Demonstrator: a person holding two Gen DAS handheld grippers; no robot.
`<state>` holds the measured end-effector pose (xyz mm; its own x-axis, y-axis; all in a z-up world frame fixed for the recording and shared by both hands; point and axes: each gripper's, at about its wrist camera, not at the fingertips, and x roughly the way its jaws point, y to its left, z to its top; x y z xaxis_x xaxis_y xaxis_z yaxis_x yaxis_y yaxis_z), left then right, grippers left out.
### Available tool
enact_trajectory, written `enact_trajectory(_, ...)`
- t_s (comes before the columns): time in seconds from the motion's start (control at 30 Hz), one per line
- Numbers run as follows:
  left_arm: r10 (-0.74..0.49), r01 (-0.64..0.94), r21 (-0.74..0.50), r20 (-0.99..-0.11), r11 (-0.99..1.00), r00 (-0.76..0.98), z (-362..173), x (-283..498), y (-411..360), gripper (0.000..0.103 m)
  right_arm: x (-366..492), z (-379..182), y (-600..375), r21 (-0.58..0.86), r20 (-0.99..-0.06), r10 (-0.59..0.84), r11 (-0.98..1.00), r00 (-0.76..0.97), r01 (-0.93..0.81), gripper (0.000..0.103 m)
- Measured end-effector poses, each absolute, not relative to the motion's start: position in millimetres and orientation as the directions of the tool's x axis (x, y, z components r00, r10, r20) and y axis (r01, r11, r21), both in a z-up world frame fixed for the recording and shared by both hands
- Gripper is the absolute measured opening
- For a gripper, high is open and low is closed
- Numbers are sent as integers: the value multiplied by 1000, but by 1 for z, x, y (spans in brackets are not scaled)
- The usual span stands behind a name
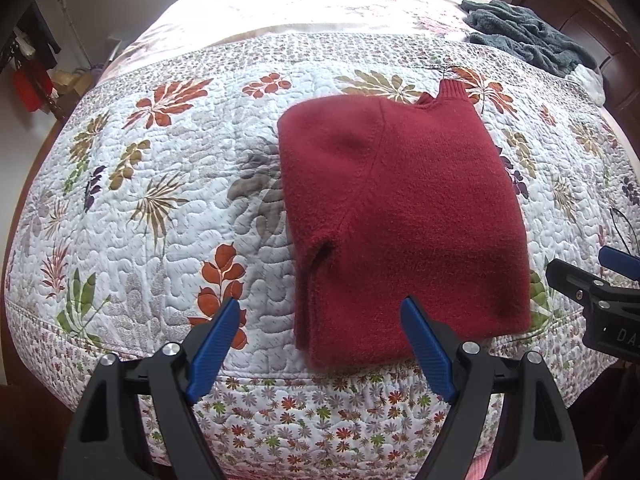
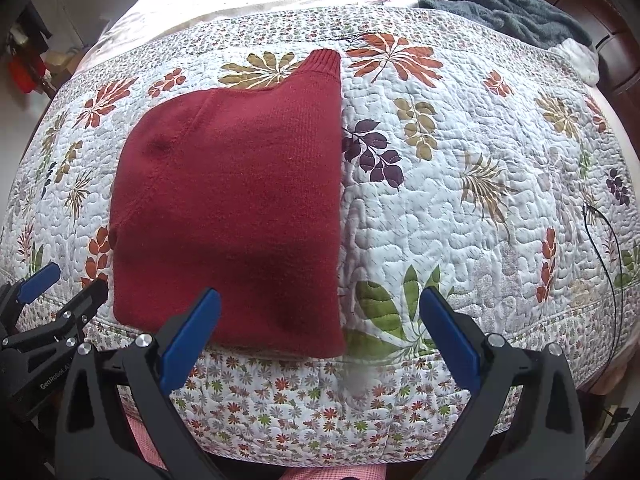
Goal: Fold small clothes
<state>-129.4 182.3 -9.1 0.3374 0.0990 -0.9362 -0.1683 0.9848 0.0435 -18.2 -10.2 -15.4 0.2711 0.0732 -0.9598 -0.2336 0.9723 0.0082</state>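
In the left wrist view, a folded red sweater (image 1: 400, 216) is lying right of centre on the quilt (image 1: 160, 200) of the bed, and the left gripper (image 1: 320, 312) is hanging released and empty at the sweater's near edge. A grey towel (image 1: 528, 36) is sitting upper right.

In the right wrist view, the sweater (image 2: 232, 208) is lying left of centre, and the right gripper (image 2: 320, 304) is spread wide, grasping nothing.

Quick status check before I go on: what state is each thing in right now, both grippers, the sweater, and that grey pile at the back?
left gripper: open, empty, near the sweater's front edge
right gripper: open, empty, at the sweater's right front corner
red sweater: folded in half, flat on the quilt
grey towel: crumpled, unfolded
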Motion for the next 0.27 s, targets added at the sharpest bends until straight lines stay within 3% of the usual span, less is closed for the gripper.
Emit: enact_trajectory(0.27,104,-170,49,-936,984,337,-10,-130,184,83,-18,-15,-12,5,-960,67,975,270,-224,99)
